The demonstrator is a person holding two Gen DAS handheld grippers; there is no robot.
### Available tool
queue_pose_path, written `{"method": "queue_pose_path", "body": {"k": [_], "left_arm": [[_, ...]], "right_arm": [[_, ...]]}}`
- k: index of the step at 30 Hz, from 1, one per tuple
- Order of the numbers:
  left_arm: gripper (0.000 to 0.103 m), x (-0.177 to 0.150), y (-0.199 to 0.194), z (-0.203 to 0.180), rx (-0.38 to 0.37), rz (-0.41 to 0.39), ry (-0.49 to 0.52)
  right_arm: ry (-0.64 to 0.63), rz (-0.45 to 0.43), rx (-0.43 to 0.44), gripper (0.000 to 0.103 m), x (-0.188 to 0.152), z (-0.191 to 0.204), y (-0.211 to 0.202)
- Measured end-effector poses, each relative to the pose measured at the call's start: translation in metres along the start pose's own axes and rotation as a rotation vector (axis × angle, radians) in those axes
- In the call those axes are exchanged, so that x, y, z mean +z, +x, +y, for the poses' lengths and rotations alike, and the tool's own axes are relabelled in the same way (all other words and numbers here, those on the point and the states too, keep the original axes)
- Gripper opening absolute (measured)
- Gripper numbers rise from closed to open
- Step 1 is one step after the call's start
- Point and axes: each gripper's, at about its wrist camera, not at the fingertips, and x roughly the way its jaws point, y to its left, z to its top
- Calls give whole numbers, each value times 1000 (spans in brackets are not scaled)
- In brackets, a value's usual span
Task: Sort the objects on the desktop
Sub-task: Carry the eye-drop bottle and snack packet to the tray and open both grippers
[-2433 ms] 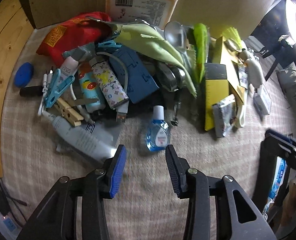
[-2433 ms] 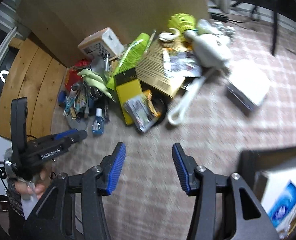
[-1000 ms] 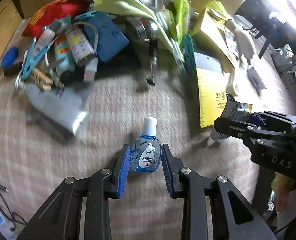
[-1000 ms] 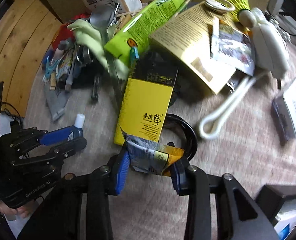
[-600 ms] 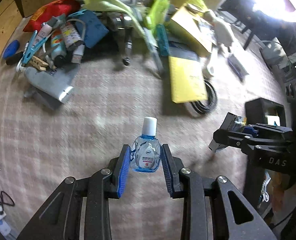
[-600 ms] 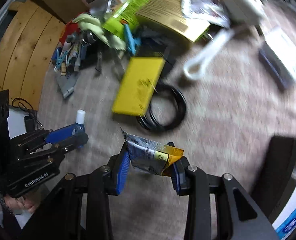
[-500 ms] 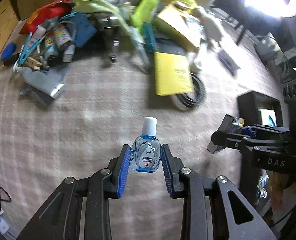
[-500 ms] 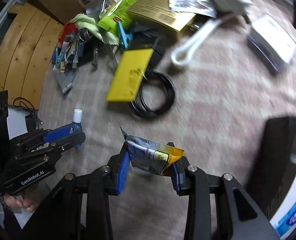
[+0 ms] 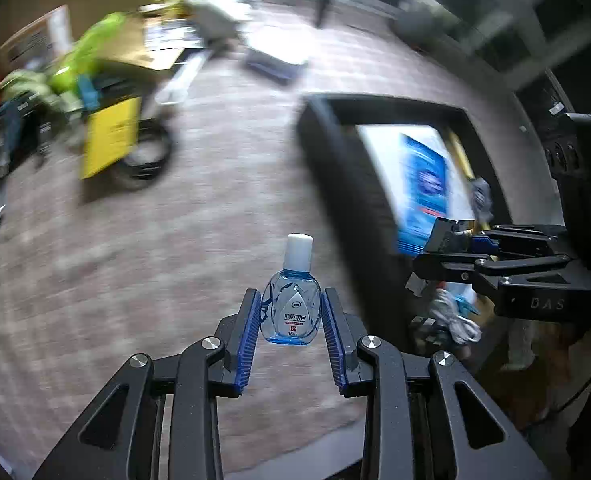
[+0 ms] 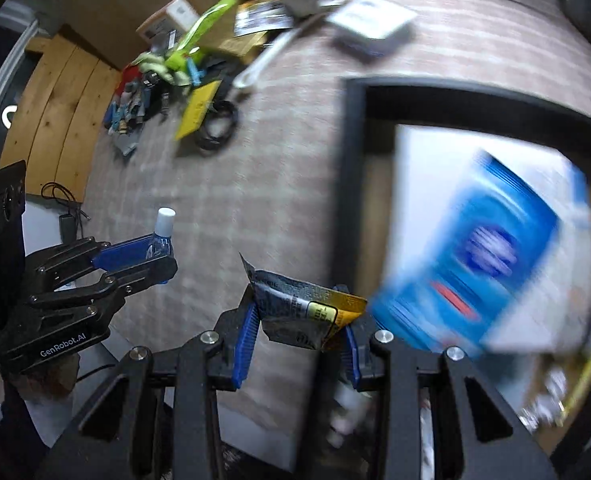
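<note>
We now have both picks lifted off the pile & over by the black bin (image 9: 327, 128): L gripper (image 9: 291, 320) clenched on the eye-drop bottle (image 9: 293, 308), R gripper (image 10: 297, 330) grasping the crumpled sachet (image 10: 307, 314). A sec ago the clutter lay just ahead of the jaws; now it's far off, bin close right, so drop-off's next

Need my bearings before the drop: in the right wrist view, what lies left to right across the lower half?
Left hand-held gripper with the eye-drop bottle → right hand-held gripper with the crumpled sachet → blue-and-white pack in the black bin.
</note>
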Motion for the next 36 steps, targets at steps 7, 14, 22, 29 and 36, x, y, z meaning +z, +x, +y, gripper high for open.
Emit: {"method": "queue_pose_path", "body": {"k": [7, 14, 22, 29, 36], "left_arm": [[29, -7, 20, -65, -68, 60, 112], [29, -13, 35, -100, -91, 105, 177], [30, -11, 37, -116, -79, 104, 219], [31, -13, 32, -121, -28, 86, 248], [31, -8, 23, -112, -18, 65, 239]], "right_arm": [[97, -14, -48, 36, -47, -54, -34], [159, -17, -72, 36, -73, -83, -43], [188, -29, -84, 36, -82, -94, -48], [174, -47, -146, 55, -80, -89, -54], [177, -69, -153, 55, -70, -84, -59]]}}
